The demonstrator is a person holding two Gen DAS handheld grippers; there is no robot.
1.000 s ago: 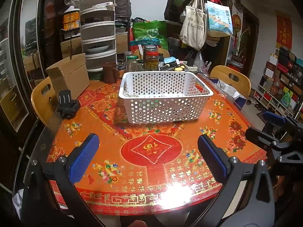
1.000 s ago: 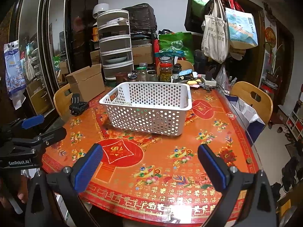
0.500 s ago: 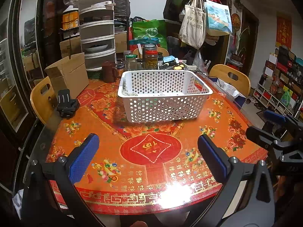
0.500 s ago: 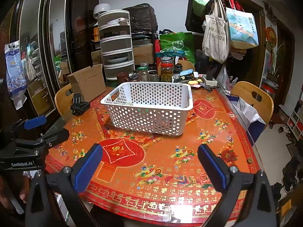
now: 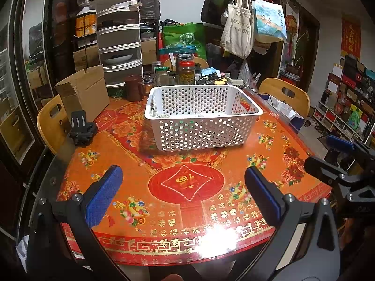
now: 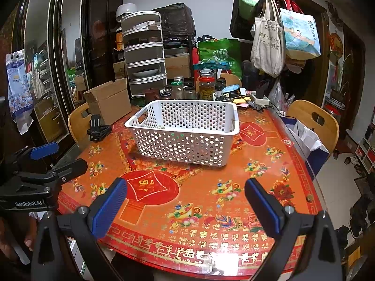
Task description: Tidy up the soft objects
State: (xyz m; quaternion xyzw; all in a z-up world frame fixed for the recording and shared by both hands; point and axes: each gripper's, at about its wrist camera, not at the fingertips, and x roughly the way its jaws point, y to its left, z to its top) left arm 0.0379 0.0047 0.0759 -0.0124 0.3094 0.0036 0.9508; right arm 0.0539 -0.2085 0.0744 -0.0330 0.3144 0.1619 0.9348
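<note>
While both claws hover above the near edge of a round surface (image 5: 187,238) covered in a red and orange festive print, nothing is gripped. The left claw (image 5: 182,194) has its blue pads spread wide with only the printed cloth showing between them; the right claw (image 6: 186,201) is spread just as wide and equally empty. A white perforated basket (image 5: 201,126) sits toward the middle of the surface, well apart from both claws. Through its holes and over its rim, a few small items show low inside, too unclear to name. No soft objects lie on the open part of the surface near the claws. A small black clamp-like gadget (image 5: 82,130) rests at the left edge, beside a cardboard box (image 5: 84,93). Jars and clutter crowd the far side.

Judging from this, the work is either just starting or between items. The next move calls for locating a soft item, closing a claw gently around it, and carrying it over the basket rim.
</note>
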